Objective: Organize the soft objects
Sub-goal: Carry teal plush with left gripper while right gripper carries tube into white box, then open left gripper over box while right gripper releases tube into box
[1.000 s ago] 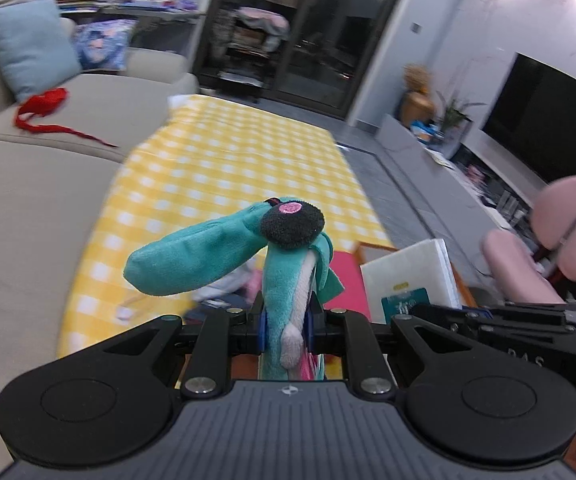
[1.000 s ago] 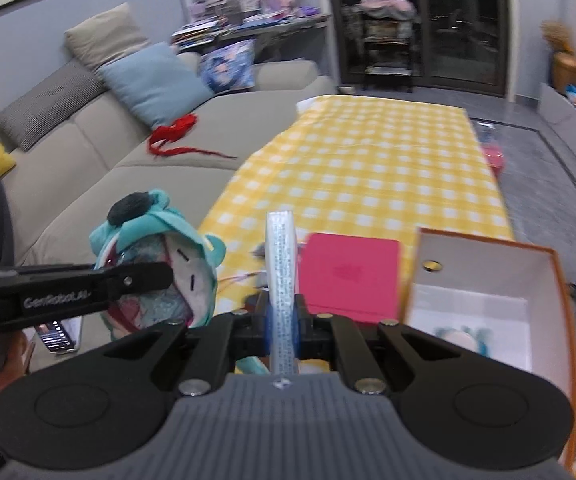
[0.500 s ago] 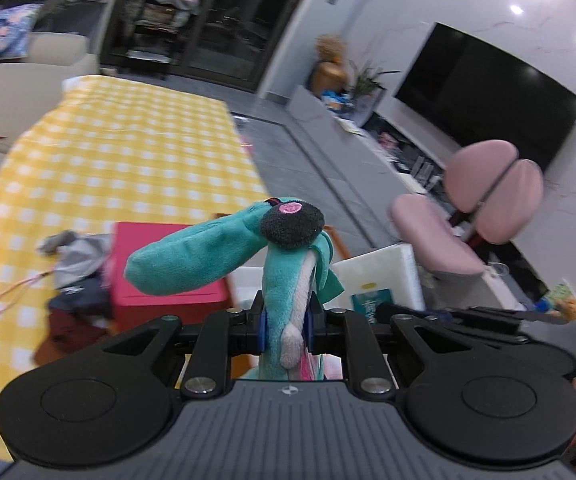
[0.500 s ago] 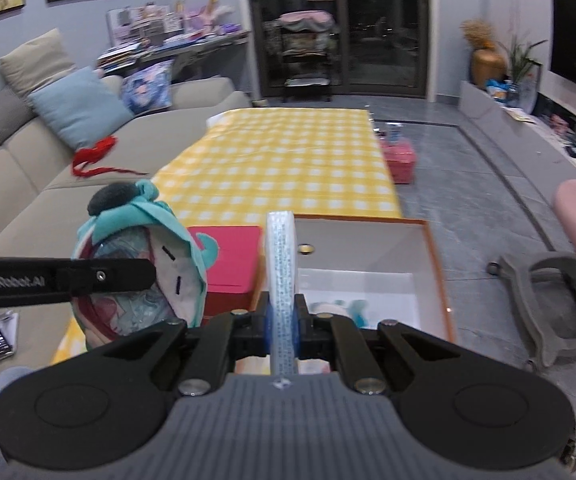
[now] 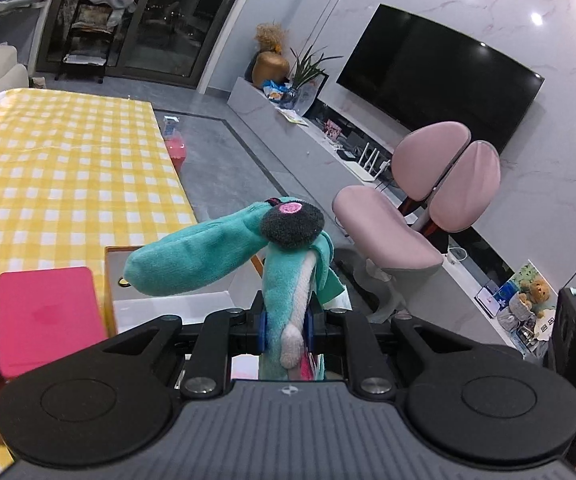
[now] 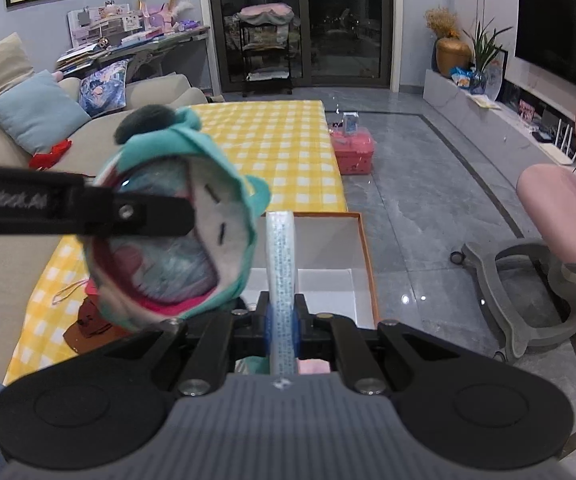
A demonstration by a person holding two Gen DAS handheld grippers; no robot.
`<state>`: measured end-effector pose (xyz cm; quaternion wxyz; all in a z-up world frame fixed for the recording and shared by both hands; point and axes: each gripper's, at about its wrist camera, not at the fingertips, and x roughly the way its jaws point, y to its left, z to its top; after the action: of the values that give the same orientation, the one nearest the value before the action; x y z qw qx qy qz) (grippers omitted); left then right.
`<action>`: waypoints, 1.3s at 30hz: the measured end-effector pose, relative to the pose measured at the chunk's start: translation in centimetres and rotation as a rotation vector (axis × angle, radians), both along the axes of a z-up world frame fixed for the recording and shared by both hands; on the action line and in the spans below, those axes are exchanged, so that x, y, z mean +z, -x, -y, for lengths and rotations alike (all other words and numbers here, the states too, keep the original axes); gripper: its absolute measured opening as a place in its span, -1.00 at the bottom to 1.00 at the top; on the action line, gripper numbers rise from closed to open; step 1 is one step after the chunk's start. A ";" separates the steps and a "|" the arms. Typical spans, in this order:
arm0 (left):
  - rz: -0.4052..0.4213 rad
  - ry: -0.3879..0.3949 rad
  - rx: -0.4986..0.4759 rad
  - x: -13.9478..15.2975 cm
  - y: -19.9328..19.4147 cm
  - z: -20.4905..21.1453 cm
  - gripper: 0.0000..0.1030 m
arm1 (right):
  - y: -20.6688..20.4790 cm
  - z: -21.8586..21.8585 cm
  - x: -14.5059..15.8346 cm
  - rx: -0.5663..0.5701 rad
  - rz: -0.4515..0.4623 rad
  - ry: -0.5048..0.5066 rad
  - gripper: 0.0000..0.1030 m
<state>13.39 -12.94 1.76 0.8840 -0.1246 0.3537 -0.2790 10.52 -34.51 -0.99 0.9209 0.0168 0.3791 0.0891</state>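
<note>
Carrying step: above the white open box (image 6: 320, 248) at the end of the yellow-checked table (image 6: 288, 148), the left gripper (image 5: 285, 332) grasps the teal plush doll (image 5: 288, 280); the right gripper (image 6: 281, 328) pinches a thin plastic-wrapped strip (image 6: 281, 256). Next, lower both into the box and release.

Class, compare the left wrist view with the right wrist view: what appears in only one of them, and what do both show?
Only the left wrist view shows the red box lid and the plush's long teal ear. Only the right wrist view shows the sofa, the plush's face and the thin packet in the right gripper. Both show the teal plush, yellow checked cloth, open box and pink chair.
</note>
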 end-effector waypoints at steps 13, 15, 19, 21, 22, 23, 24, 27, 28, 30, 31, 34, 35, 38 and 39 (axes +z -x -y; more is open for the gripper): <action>-0.143 -0.156 -0.031 -7.4 -6.1 2.2 -0.63 | -7.4 0.3 -6.3 0.033 -0.143 0.082 -0.86; -0.168 -0.182 -0.032 -8.2 -6.6 2.3 -0.63 | -8.5 0.3 -7.3 0.042 -0.163 0.089 -0.86; -0.198 -0.231 -0.043 -9.2 -7.2 2.7 -0.62 | -9.9 0.4 -9.0 0.065 -0.194 0.114 -0.86; -0.206 -0.256 -0.045 -9.6 -7.4 3.1 -0.62 | -10.4 0.3 -9.7 0.069 -0.207 0.135 -0.86; -0.207 -0.265 -0.047 -9.7 -7.5 3.2 -0.62 | -10.5 0.2 -10.0 0.070 -0.209 0.147 -0.86; -0.208 -0.270 -0.051 -9.8 -7.5 3.3 -0.62 | -10.4 0.1 -10.2 0.071 -0.211 0.155 -0.86; -0.212 -0.273 -0.054 -10.0 -7.6 3.3 -0.62 | -10.6 0.1 -10.4 0.073 -0.214 0.160 -0.85; -0.223 -0.284 -0.049 -10.3 -7.8 3.4 -0.60 | -10.8 0.1 -10.7 0.073 -0.219 0.164 -0.83; -0.227 -0.287 -0.046 -10.4 -7.9 3.5 -0.60 | -10.8 0.1 -10.7 0.072 -0.219 0.166 -0.83; -0.231 -0.293 -0.046 -10.5 -7.9 3.6 -0.58 | -10.8 0.1 -10.6 0.075 -0.215 0.166 -0.82; -0.234 -0.297 -0.045 -10.6 -8.0 3.7 -0.56 | -10.8 0.0 -10.6 0.079 -0.214 0.166 -0.81; -0.237 -0.307 -0.038 -10.5 -7.9 3.6 -0.46 | -10.5 -0.1 -10.3 0.091 -0.204 0.180 -0.67; -0.232 -0.308 -0.031 -10.3 -7.7 3.5 -0.41 | -10.4 -0.2 -10.2 0.093 -0.198 0.185 -0.66; -0.215 -0.284 -0.021 -9.6 -7.7 3.2 -0.18 | -10.1 -0.3 -9.7 0.098 -0.185 0.190 -0.58; -0.208 -0.268 -0.013 -9.2 -7.5 3.0 -0.10 | -10.0 -0.3 -9.5 0.096 -0.180 0.190 -0.54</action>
<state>20.93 -15.95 -7.47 0.8496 -0.0315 0.4780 -0.2209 20.54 -34.22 -10.49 0.8753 -0.0808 0.4673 0.0948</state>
